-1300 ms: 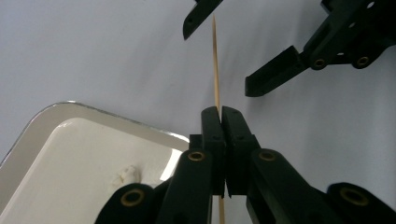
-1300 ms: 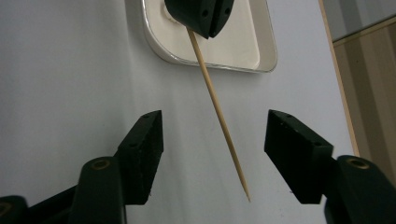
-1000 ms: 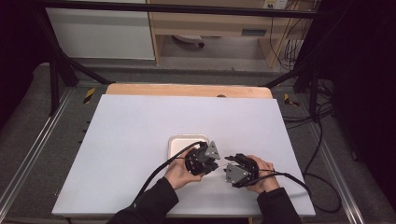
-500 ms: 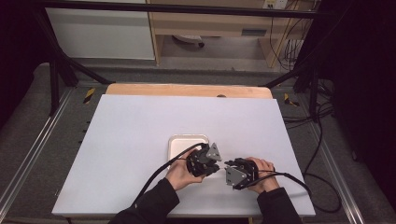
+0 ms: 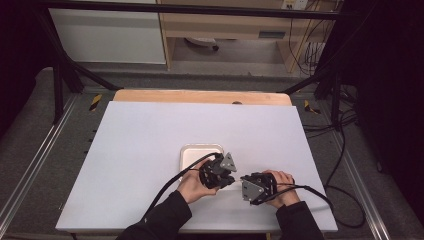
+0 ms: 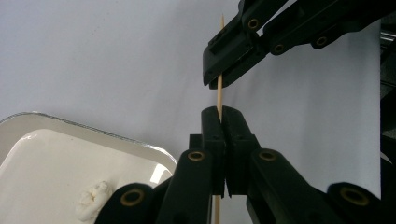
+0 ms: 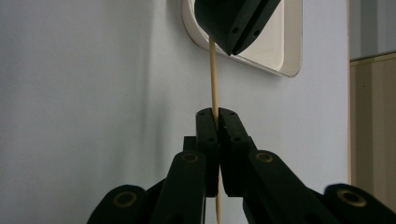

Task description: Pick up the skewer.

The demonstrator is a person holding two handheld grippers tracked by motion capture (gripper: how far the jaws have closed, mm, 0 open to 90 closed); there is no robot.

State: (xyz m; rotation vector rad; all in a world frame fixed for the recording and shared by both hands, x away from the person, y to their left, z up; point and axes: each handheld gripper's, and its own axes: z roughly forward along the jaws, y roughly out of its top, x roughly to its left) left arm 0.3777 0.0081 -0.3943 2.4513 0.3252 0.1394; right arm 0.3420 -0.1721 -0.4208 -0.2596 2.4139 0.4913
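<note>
A thin wooden skewer [image 6: 220, 95] runs between my two grippers and is clamped by both. In the left gripper view my left gripper [image 6: 221, 112] is shut on the skewer. The right gripper [image 6: 219, 77] grips the same stick farther along, below its pointed tip. In the right gripper view my right gripper [image 7: 215, 113] is shut on the skewer [image 7: 213, 74], and the left gripper [image 7: 229, 44] holds its far part over the tray. From above, the left gripper [image 5: 230, 178] and right gripper [image 5: 243, 181] meet nose to nose.
A white tray [image 5: 195, 152] lies just beyond the left hand, with a small white lump [image 6: 93, 200] in it. The white tabletop [image 5: 150, 135] spreads wide on all sides. A wooden strip [image 5: 200, 96] borders the far edge. Cables trail off the near right.
Both grippers stay close together by the tray's near right corner. The right one has edged slightly toward the near edge of the table.
</note>
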